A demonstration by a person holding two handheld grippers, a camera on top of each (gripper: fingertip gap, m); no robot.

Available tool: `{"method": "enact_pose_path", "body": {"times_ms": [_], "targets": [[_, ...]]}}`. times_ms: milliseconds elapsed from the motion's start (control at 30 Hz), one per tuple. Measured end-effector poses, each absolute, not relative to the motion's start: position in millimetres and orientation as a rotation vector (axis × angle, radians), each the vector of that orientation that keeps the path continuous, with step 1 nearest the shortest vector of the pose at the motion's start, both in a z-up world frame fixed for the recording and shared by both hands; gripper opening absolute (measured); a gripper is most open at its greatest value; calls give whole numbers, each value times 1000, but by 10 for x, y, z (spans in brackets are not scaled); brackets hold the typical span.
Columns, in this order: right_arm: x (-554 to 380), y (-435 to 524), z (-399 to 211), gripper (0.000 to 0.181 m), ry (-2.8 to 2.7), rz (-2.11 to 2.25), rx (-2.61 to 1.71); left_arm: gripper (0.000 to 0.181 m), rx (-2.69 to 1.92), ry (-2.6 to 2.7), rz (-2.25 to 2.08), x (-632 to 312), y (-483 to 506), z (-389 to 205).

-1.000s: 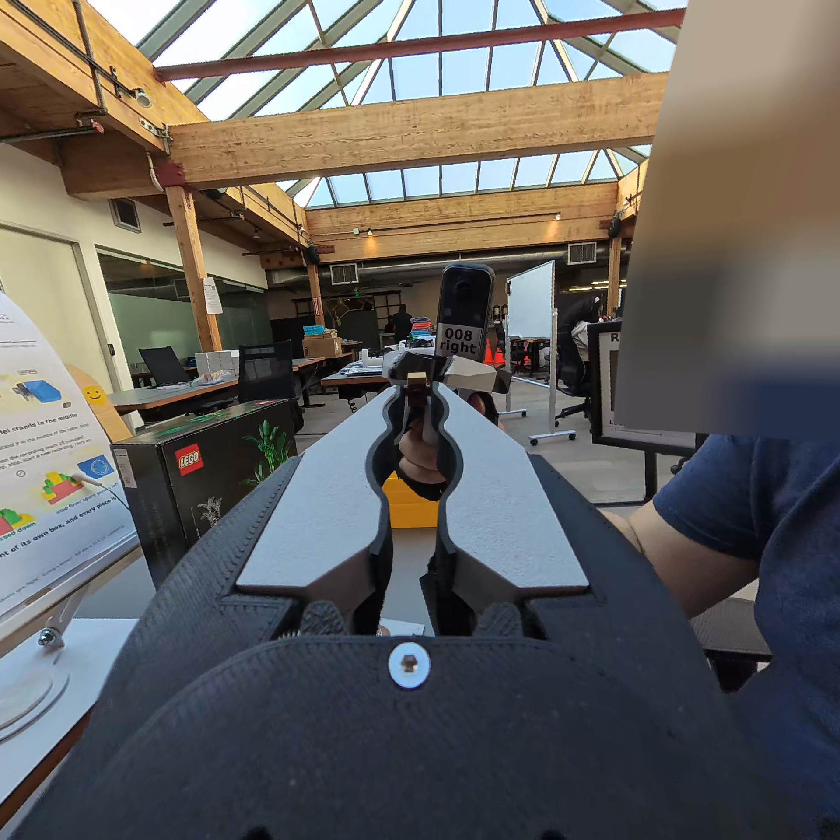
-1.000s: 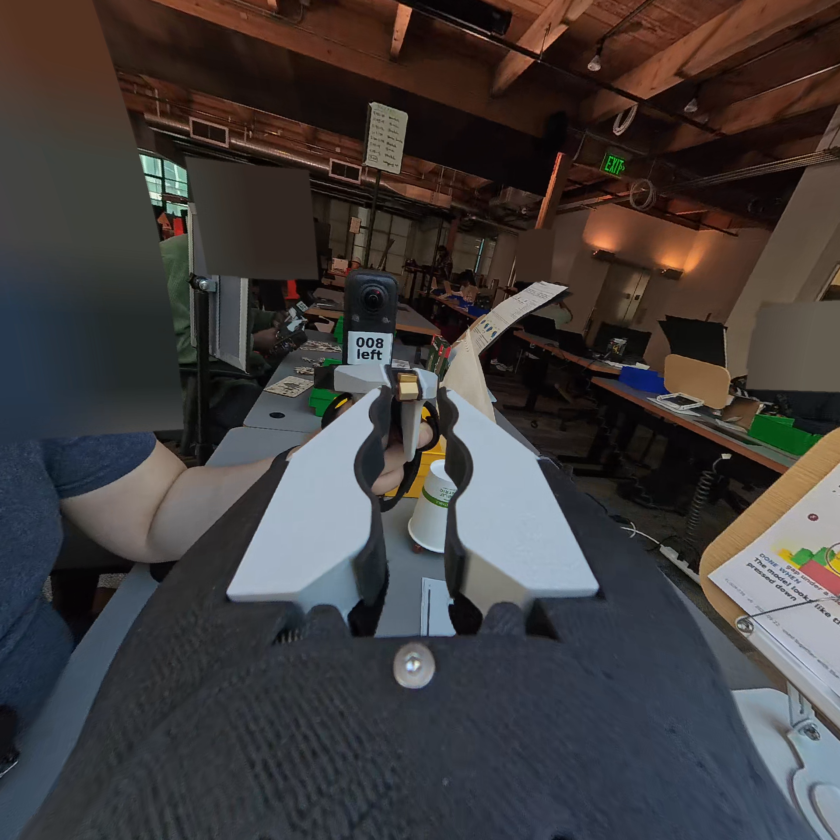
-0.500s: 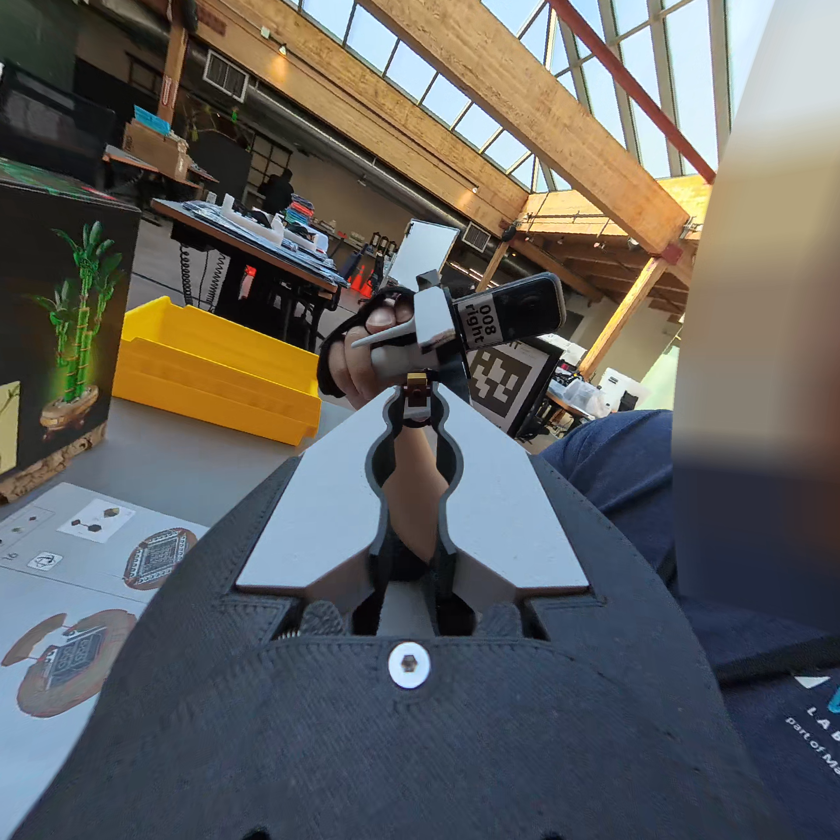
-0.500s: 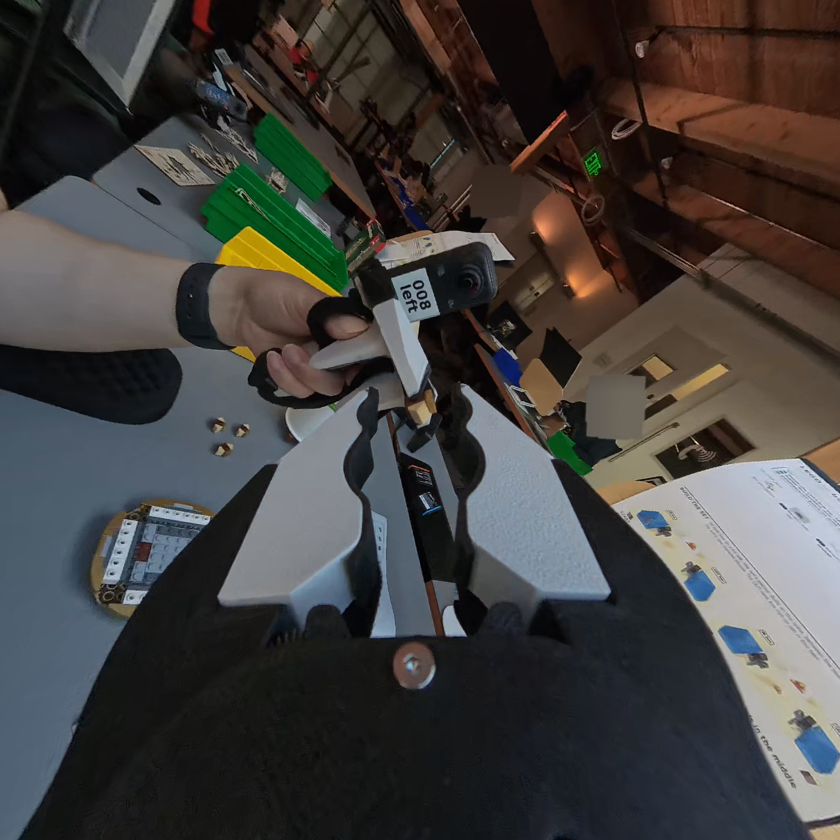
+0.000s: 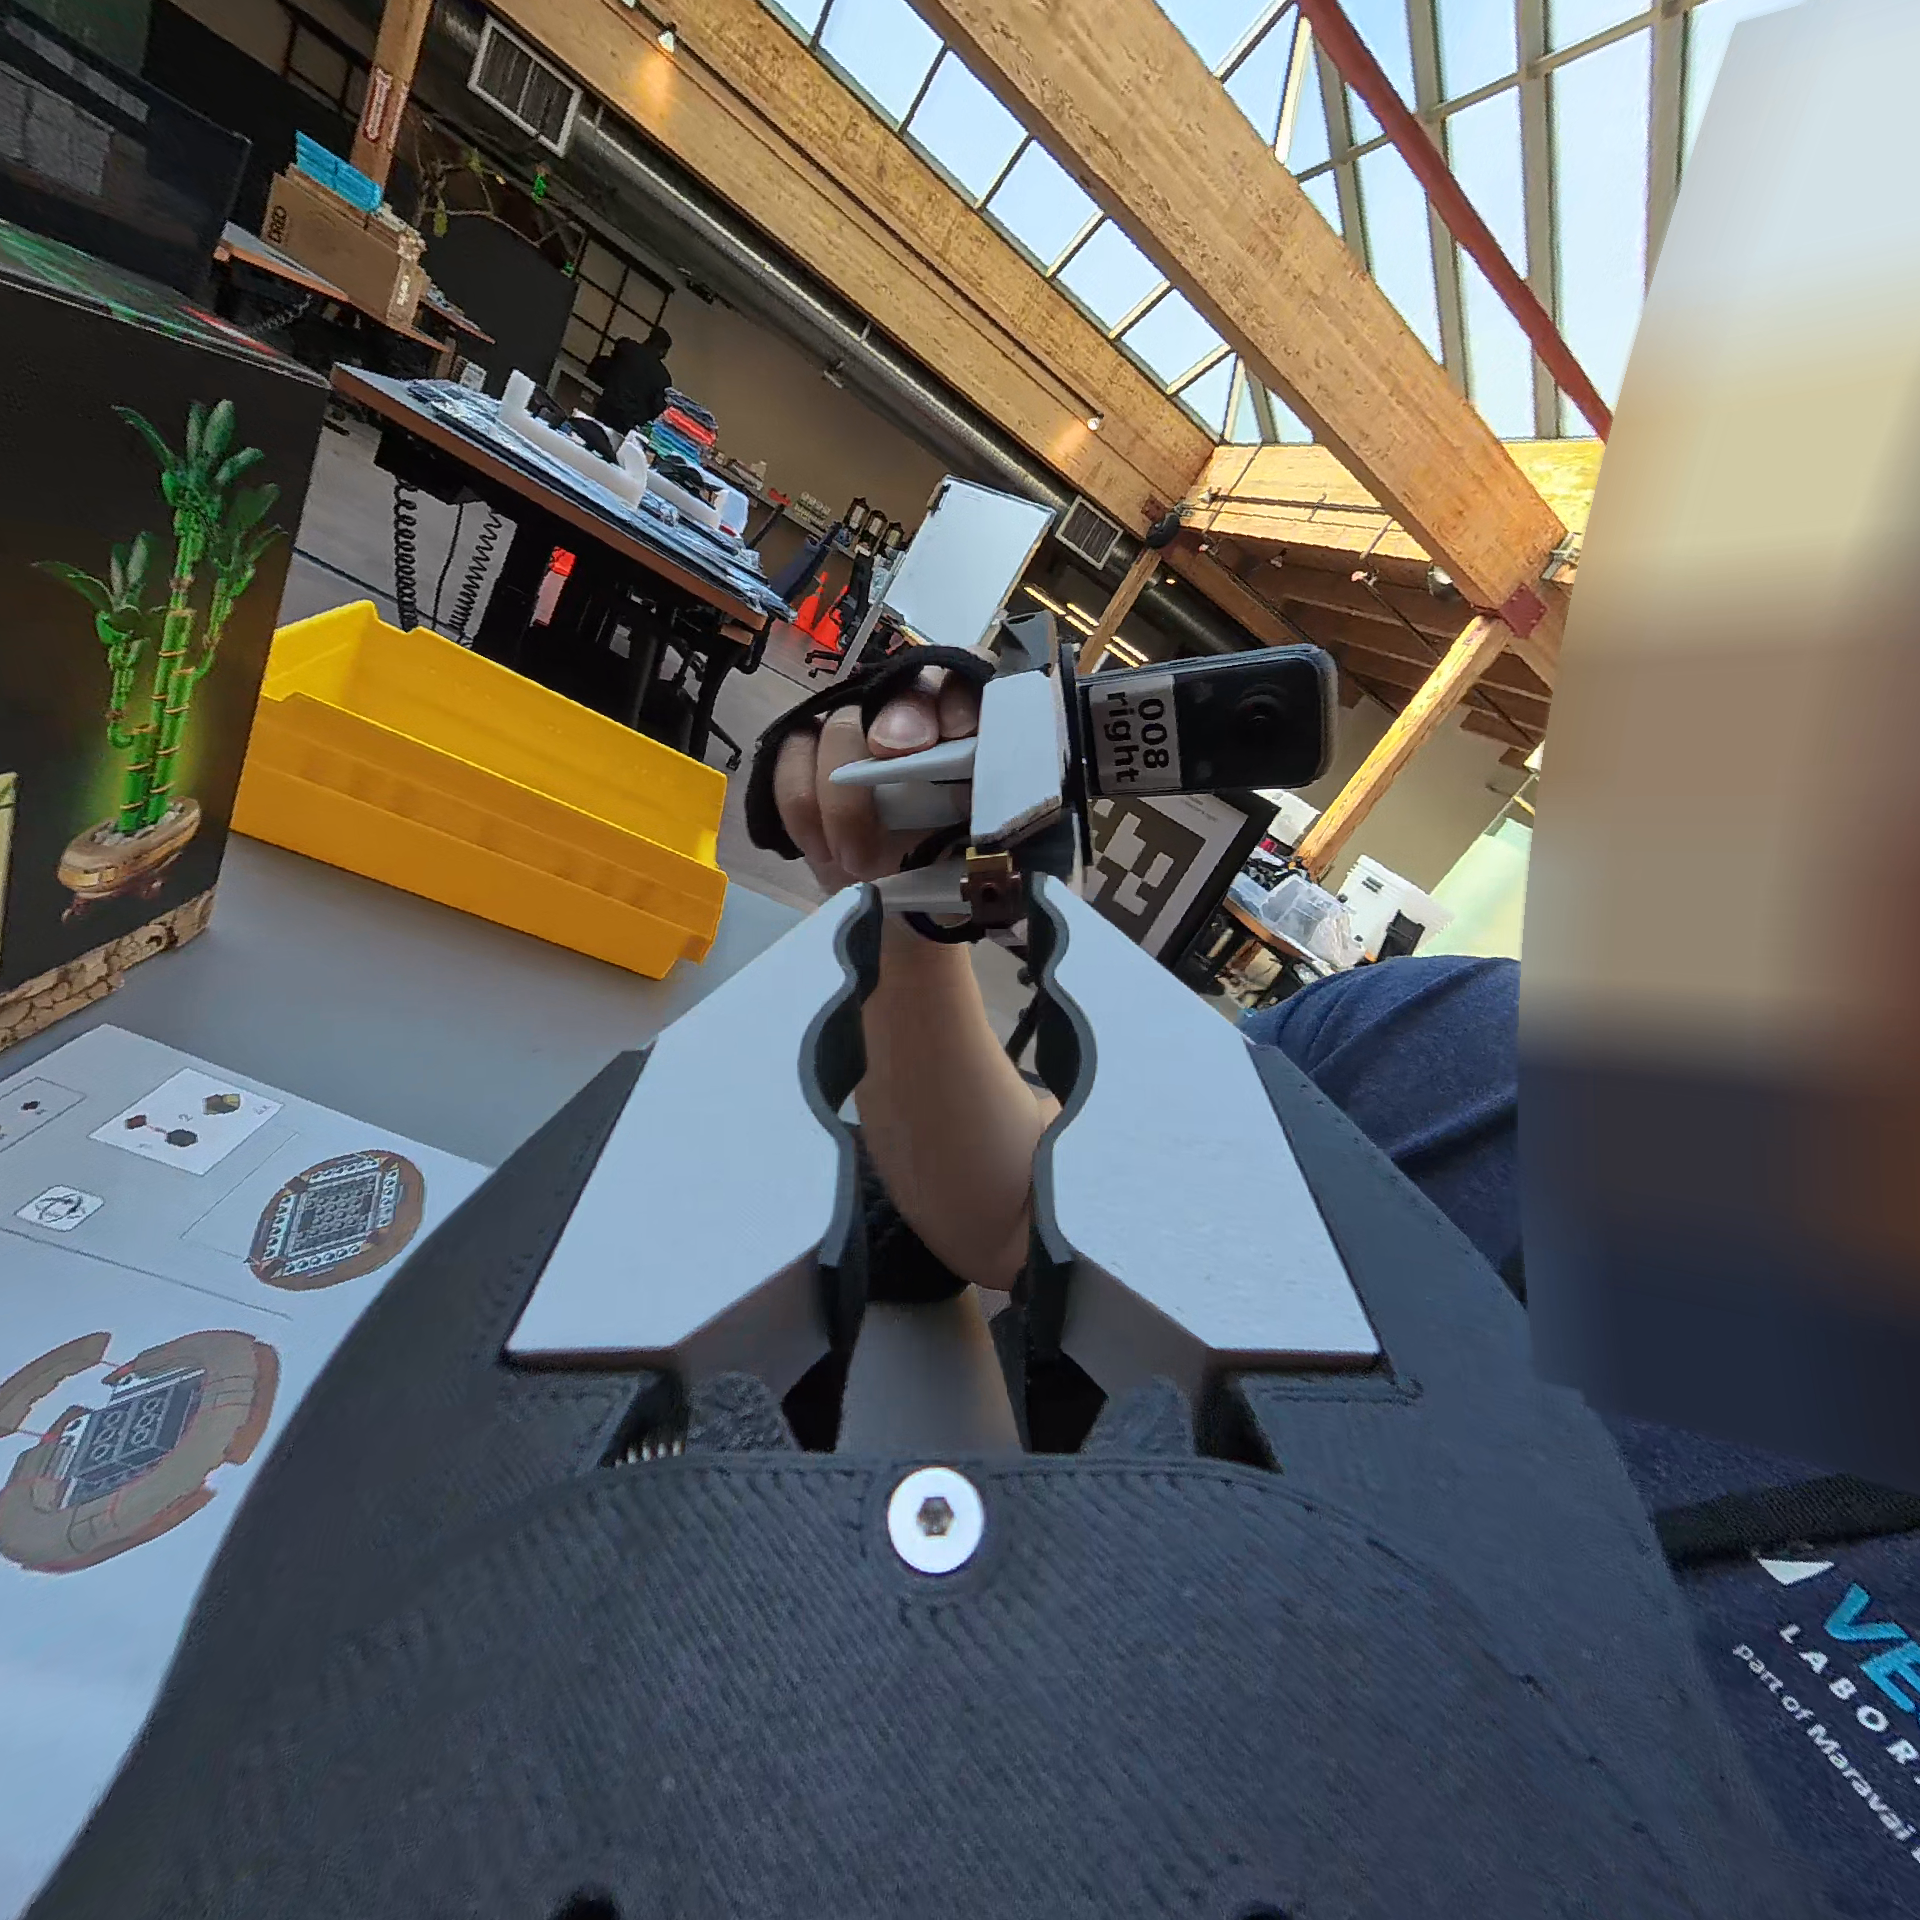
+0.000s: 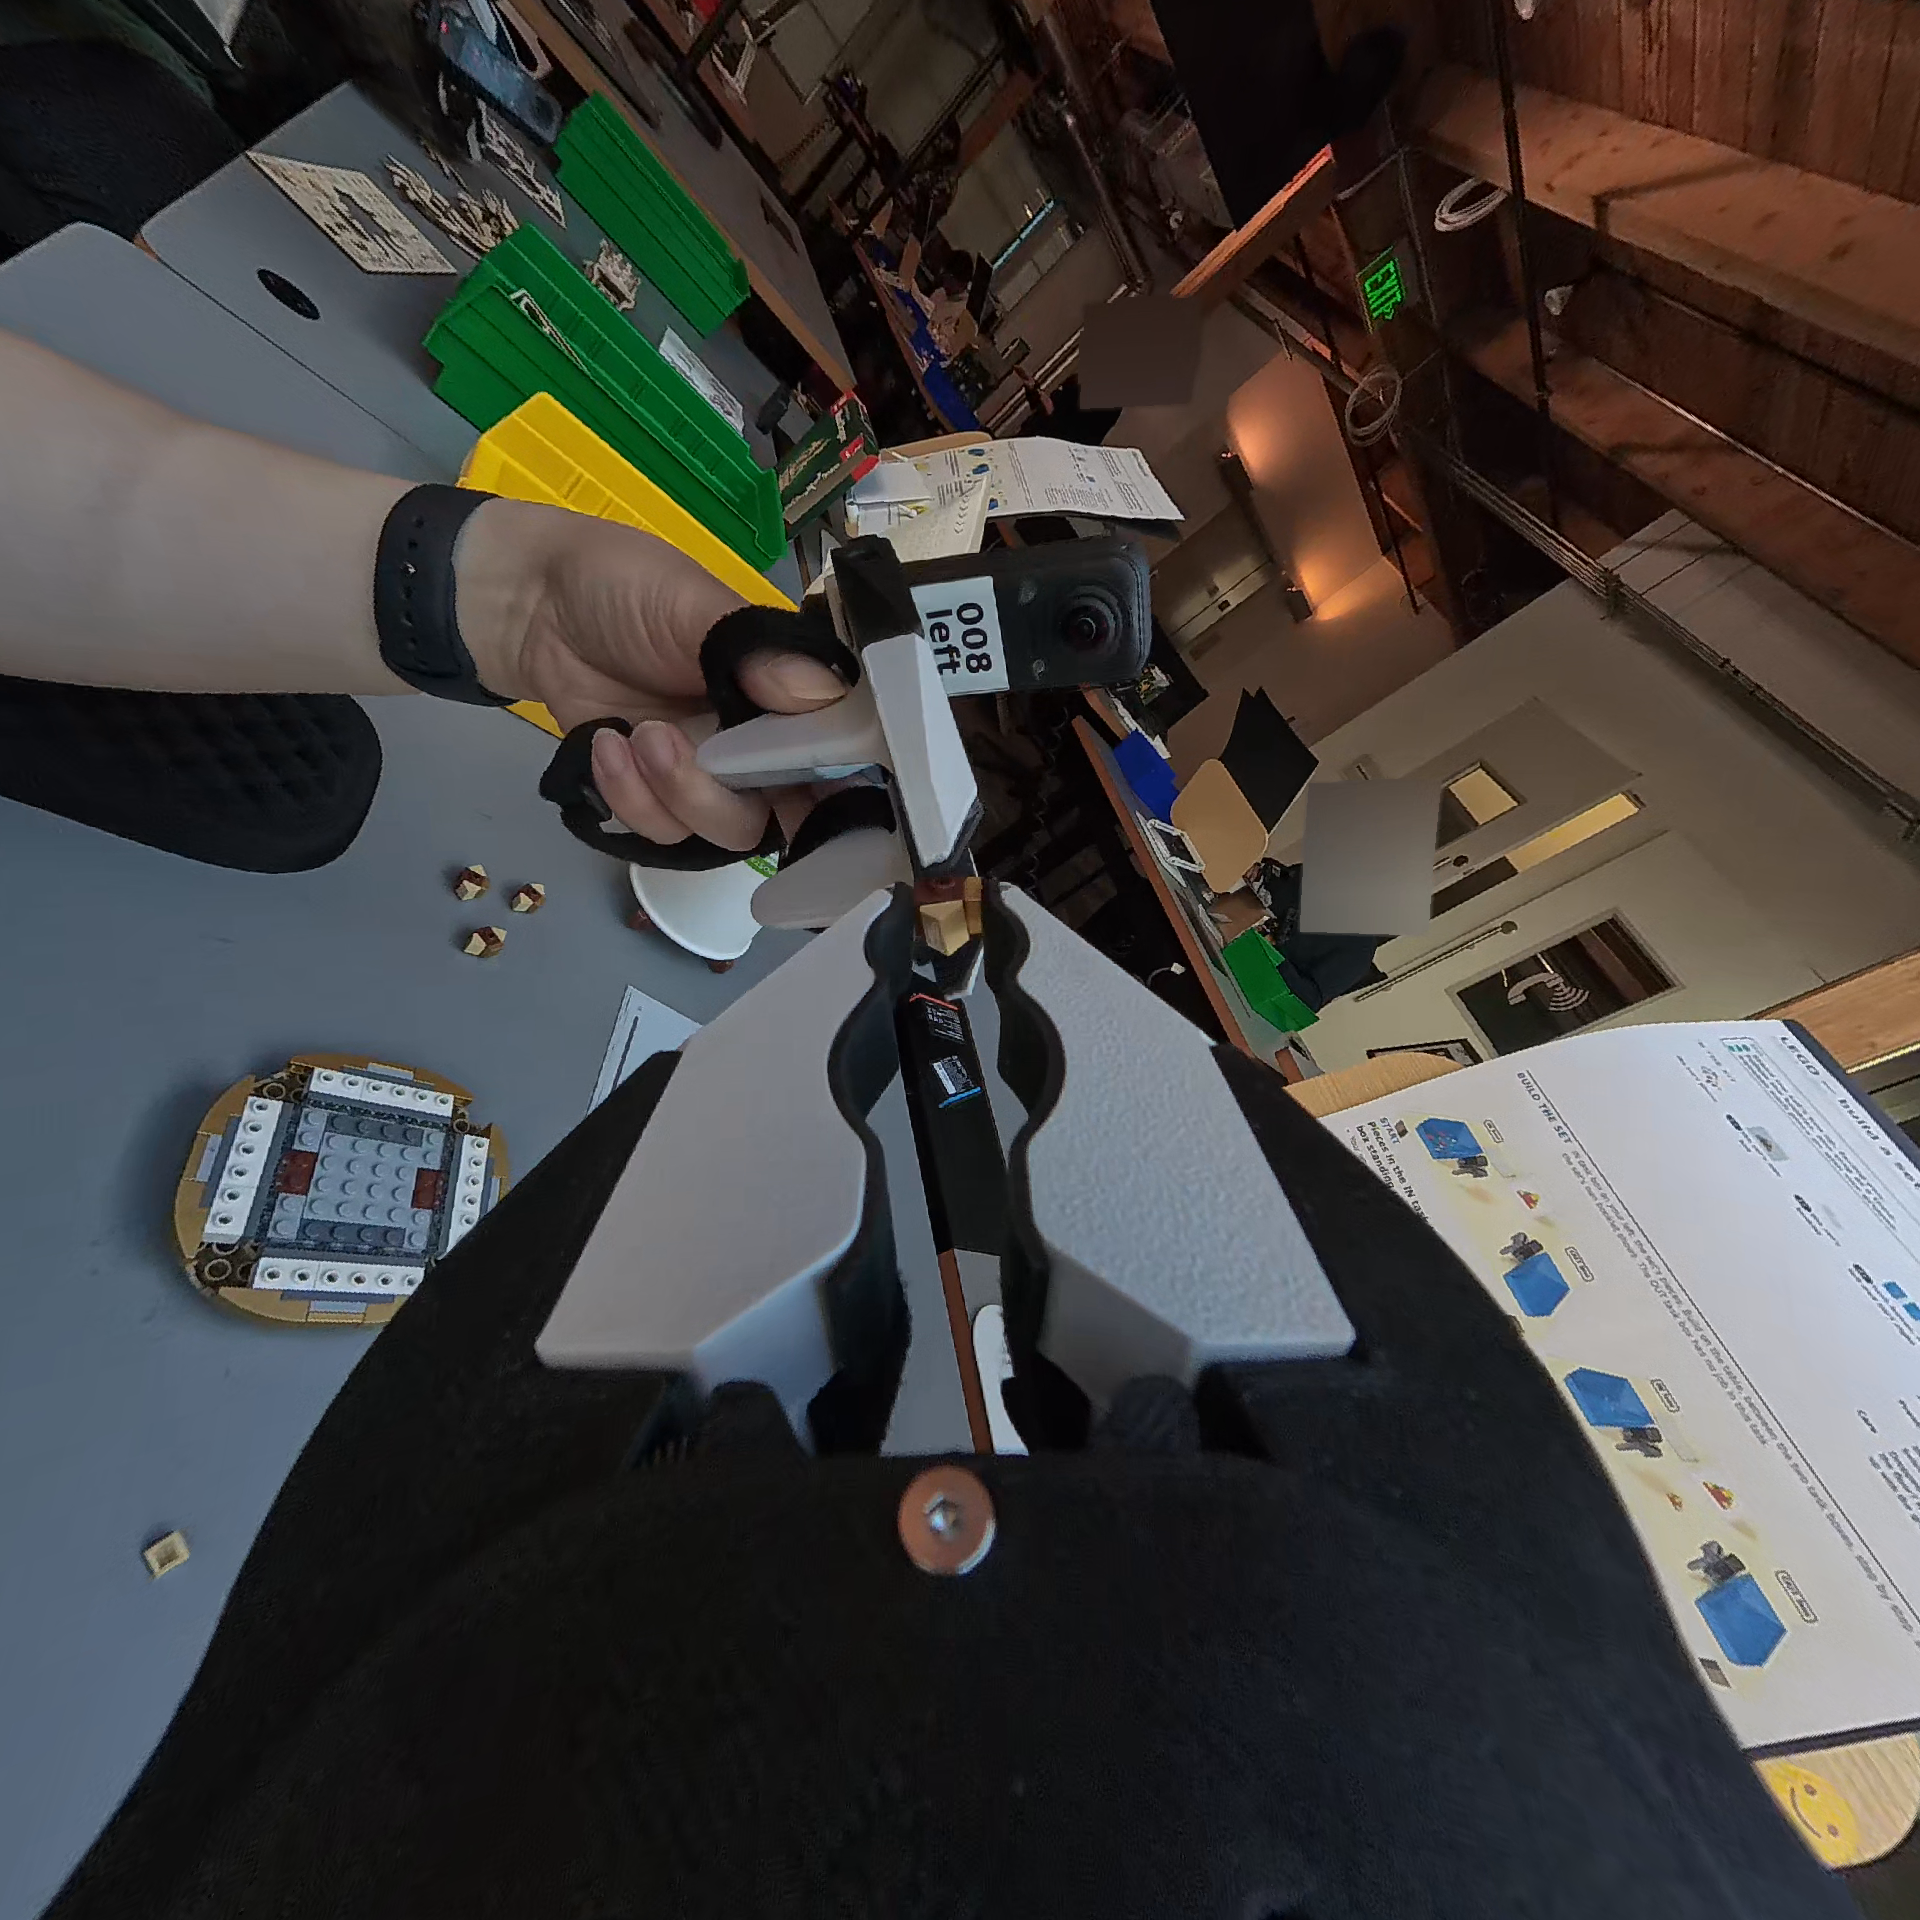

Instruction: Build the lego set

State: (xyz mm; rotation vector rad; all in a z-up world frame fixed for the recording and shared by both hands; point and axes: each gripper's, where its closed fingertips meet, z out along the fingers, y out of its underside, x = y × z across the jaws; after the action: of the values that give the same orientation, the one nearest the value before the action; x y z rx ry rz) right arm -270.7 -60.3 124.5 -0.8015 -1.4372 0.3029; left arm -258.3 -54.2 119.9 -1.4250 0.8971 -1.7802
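Both grippers meet tip to tip, raised above the grey table (image 6: 125, 997). The left gripper (image 5: 951, 909) is released, its jaws apart beside a small brown-and-tan brick cluster (image 6: 951, 914). The right gripper (image 6: 948, 914) is clenched on that piece. The round studded base (image 6: 338, 1184) (tan rim, white and grey plates) lies flat, near left.

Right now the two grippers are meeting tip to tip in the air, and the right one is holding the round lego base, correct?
No. The round lego base lies flat on the grey table, as the right wrist view shows. The right gripper holds only a small brown and tan piece, tip to tip with the left gripper in the air.
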Motion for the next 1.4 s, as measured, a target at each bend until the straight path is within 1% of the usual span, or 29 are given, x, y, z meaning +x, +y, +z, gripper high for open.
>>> {"method": "enact_pose_path", "body": {"times_ms": [33, 100, 200, 300, 433, 533, 1067, 1233, 1400], "targets": [[-2697, -596, 1247, 12, -1436, 296, -805, 27, -1442, 902, -1739, -2600, -514, 1170], [-2692, -594, 1236, 12, -1442, 294, -808, 21, -1423, 922, -1713, -2636, -530, 1187], [-2709, -602, 1223, 12, -1450, 294, -803, 20, -1401, 916, -1729, -2651, -552, 1233], [-2724, -584, 1202, 12, -1455, 276, -802, 22, -1419, 920, -1754, -2631, -561, 1209], [-2734, -582, 1203, 12, -1453, 272, -791, 18, -1441, 918, -1770, -2608, -549, 1168], [-2737, -554, 1184, 12, -1456, 254, -800, 9, -1434, 922, -1782, -2606, -559, 1172], [-2746, -546, 1183, 12, -1453, 246, -787, 9, -1399, 945, -1750, -2609, -556, 1170], [-2750, -555, 1194, 12, -1450, 246, -779, 14, -1396, 939, -1755, -2608, -544, 1169], [-2752, -565, 1196, 12, -1451, 263, -776, 9, -1377, 950, -1784, -2608, -578, 1183]]}}
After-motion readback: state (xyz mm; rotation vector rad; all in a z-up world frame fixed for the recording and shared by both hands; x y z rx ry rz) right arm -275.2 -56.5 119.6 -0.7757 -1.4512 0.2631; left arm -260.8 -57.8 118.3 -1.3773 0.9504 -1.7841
